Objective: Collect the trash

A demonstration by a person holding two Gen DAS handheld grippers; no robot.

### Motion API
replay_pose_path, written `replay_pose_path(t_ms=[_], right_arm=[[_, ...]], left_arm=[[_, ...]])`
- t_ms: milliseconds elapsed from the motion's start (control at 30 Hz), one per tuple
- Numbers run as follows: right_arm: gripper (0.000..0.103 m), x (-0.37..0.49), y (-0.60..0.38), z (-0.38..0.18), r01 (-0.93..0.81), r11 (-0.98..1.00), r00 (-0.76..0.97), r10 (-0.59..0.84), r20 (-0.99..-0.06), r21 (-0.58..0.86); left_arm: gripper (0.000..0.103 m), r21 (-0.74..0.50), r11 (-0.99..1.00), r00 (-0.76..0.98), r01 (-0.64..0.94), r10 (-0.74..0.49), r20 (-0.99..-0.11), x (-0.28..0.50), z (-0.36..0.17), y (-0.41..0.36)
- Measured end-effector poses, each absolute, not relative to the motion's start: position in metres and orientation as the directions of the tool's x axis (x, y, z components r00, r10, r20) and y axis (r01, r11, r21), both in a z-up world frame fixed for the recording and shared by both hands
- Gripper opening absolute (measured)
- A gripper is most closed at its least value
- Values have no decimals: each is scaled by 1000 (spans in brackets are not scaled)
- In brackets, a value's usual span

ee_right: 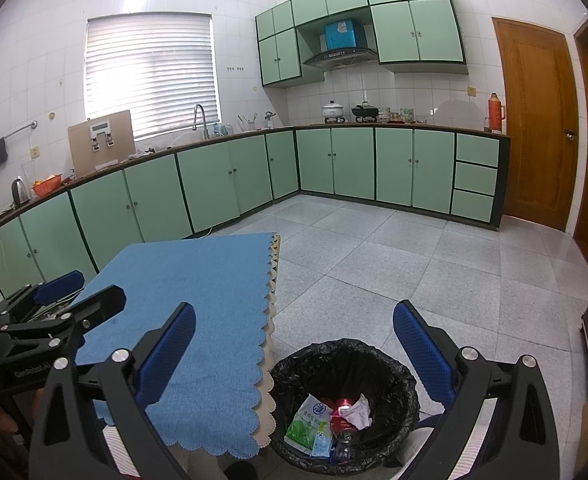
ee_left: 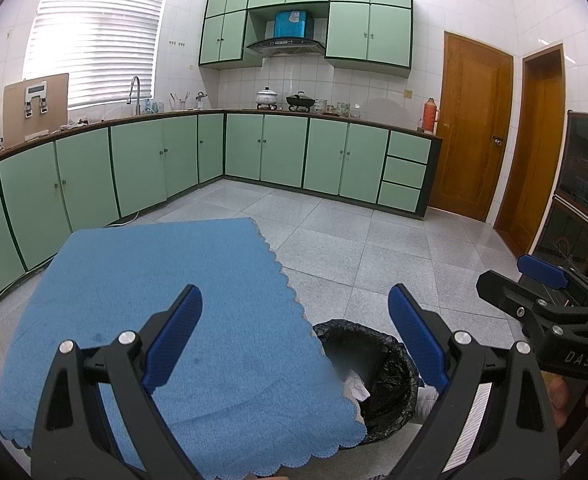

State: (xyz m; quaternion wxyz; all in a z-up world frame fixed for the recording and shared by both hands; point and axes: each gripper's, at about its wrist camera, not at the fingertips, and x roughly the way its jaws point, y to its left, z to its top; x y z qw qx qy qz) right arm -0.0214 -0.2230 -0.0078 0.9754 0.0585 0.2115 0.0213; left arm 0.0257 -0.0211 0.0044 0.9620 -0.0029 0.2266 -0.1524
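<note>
Nearest the lens, the right gripper with blue padded fingers point(ee_right: 294, 356) hangs spread wide with nothing between its jaws, right above the round bin lined with a black plastic bag point(ee_right: 390, 364). The left gripper with the same blue pads point(ee_left: 294, 340) is just as wide and empty, straddling the edge of the blue scalloped cloth over the table point(ee_left: 166, 272), with the bin showing just beside that edge.

Count inside the bin, from the right wrist view: 1 crushed red drink can point(ee_right: 340, 416), 1 crumpled white tissue point(ee_right: 356, 410), 1 green and white plastic pouch point(ee_right: 308, 420), and maybe a small wrapper or bottle below them, too murky to call. So 3 pieces for sure, all sitting in the bag.

On the cloth itself: 0 bits of trash visible in either view. The grey tiled floor point(ee_right: 414, 264) looks clear too.

Judging by that, the collecting step looks basically finished, with both tools parked over the drop spot. If anything is left, the next move would call for a scan of the table and floor, then a pinch on whatever turns up and a carry back over the bin. Farther back is the counter with green cabinet doors point(ee_right: 374, 164), not part of this
</note>
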Motion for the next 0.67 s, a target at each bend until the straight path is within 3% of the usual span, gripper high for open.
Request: replay_pose_path(t_ms=[667], right_arm=[[97, -20, -222, -9, -20, 992, 907, 70, -415, 123]], left_arm=[[91, -83, 957, 851, 279, -286, -441, 25, 2, -26]])
